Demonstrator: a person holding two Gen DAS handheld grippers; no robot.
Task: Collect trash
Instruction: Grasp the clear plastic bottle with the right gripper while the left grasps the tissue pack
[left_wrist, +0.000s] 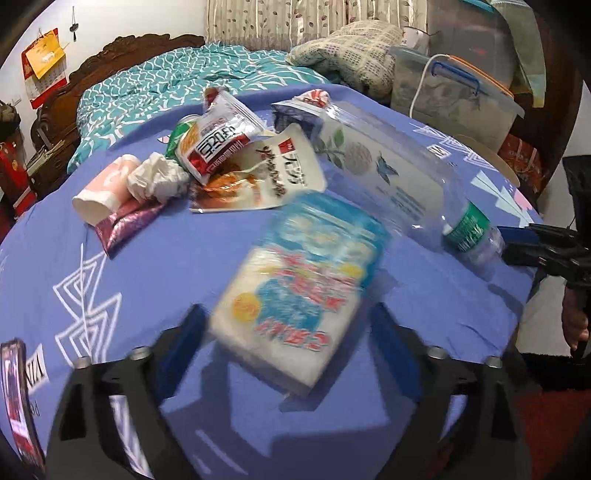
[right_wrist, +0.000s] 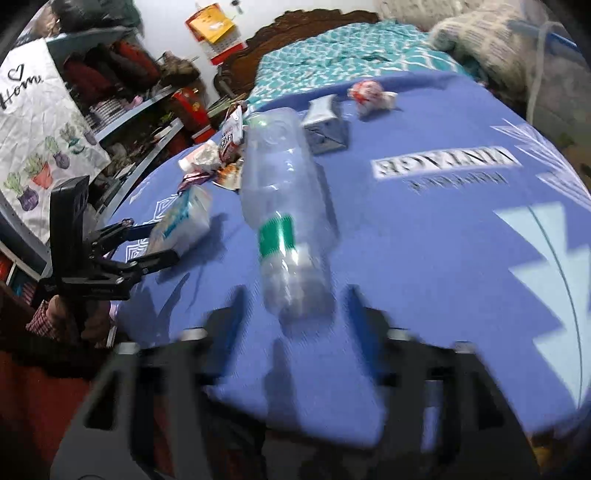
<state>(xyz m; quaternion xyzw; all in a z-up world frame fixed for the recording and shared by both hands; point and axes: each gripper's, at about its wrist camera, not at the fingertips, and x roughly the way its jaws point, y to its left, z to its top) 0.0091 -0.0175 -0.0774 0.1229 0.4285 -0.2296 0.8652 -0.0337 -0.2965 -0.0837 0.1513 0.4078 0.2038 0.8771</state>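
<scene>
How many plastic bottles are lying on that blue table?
1. The clear plastic bottle lies on its side right of the wrapper pile; that pile may hide another.

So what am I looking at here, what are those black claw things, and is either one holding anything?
They are hand-held grippers, one in each of a person's hands, each carrying a camera that looks along its two fingers. One picture is from the left gripper, the other from the right gripper. Both stand open above a table under a blue cloth and hold nothing. A tissue pack lies ahead of the left one, a clear plastic bottle ahead of the right. Farther back lie snack wrappers, a crumpled tissue and a paper cup.
</scene>
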